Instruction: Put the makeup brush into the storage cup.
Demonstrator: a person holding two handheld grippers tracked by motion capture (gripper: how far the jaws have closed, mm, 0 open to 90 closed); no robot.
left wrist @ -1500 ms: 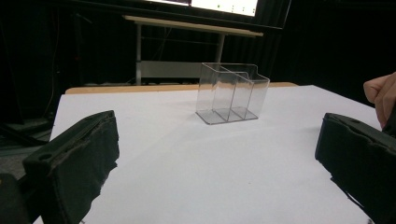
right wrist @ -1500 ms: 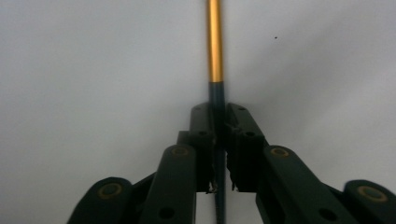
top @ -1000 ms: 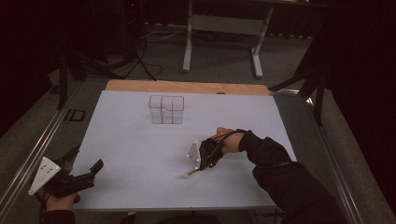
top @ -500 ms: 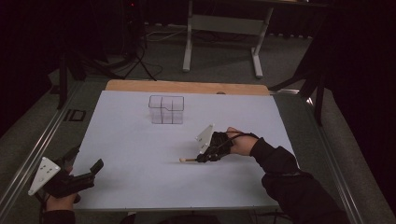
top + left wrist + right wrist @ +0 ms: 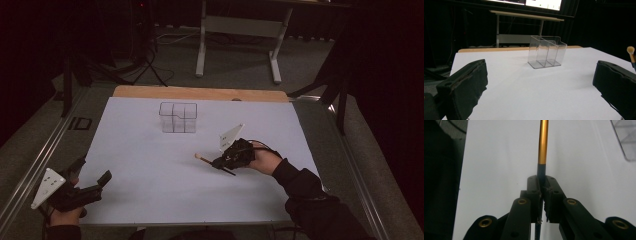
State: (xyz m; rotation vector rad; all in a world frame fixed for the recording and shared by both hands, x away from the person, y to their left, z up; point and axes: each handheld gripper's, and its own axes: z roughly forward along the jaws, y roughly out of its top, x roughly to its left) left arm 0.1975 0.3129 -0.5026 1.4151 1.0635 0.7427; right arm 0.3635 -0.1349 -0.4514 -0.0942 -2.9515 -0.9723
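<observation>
1. High view: a white table (image 5: pixel 165 195) with a wooden strip along its far edge fills the middle. A clear plastic organizer (image 5: pixel 178 117) with several compartments stands upright on the far half of it, with nothing visible inside.
2. Same view: the right gripper (image 5: pixel 220 163) lies to the right of centre, held by a hand (image 5: pixel 264 161) in a dark sleeve, its grey three-cornered plate tilted up. Its jaws are pressed together on a thin makeup brush (image 5: pixel 204 159), which sticks out to the left with its pale tip near the table surface; I cannot tell whether the tip touches it. The brush is nearer the person than the organizer and well apart from it.
3. Same view: the left gripper (image 5: pixel 92 175) sits at the near left corner of the table, its jaws spread apart with nothing between them.
4. Left gripper view: the two black jaws stand far apart at the bottom corners, with bare white table between them. The organizer (image 5: pixel 546 52) stands ahead, slightly right of the middle, its dividers visible through the clear walls. At the right edge the brush's pale bristle tip (image 5: pixel 630 50) pokes up above the jaw.
5. Right gripper view: the jaws are clamped shut on the brush (image 5: pixel 543 142), gripping its dark handle; the gold ferrule runs straight up and out of the top. A corner of the organizer (image 5: pixel 627 137) shows at the upper right.
</observation>
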